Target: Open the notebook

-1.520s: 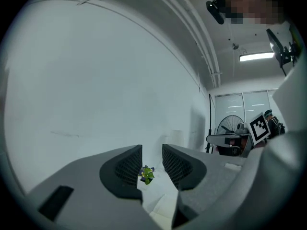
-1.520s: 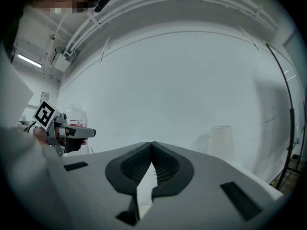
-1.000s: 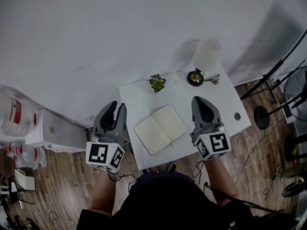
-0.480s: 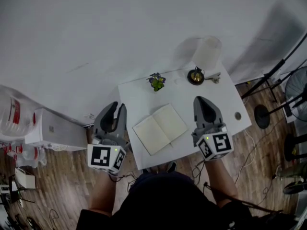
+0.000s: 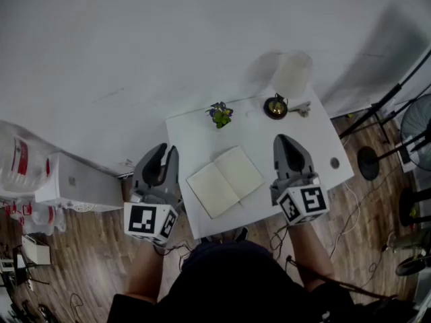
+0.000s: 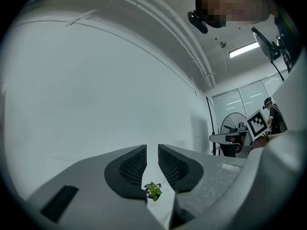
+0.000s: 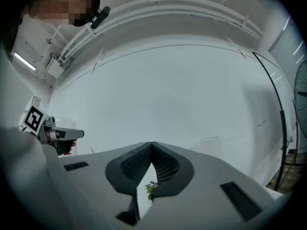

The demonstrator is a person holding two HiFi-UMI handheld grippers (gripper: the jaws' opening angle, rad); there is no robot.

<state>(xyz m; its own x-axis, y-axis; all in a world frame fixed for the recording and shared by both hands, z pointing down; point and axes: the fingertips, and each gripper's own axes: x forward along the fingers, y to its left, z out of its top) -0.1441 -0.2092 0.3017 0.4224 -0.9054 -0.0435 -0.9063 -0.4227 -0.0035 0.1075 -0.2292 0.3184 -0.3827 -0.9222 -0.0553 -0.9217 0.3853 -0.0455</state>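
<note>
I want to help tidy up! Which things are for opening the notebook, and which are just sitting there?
For the job:
- notebook, already lying open
- left tongs, jaws just been closing, nothing between them
- right tongs, shut, empty

Just sitting there:
- small plant
- lamp

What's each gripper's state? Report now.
Left gripper: slightly open, jaws just been closing, nothing between them.
Right gripper: closed, empty.

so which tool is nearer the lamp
Right. The right tool is over the table's right part, just short of the lamp; the left tool, its jaws just closing on nothing, is off the table's left side.
</note>
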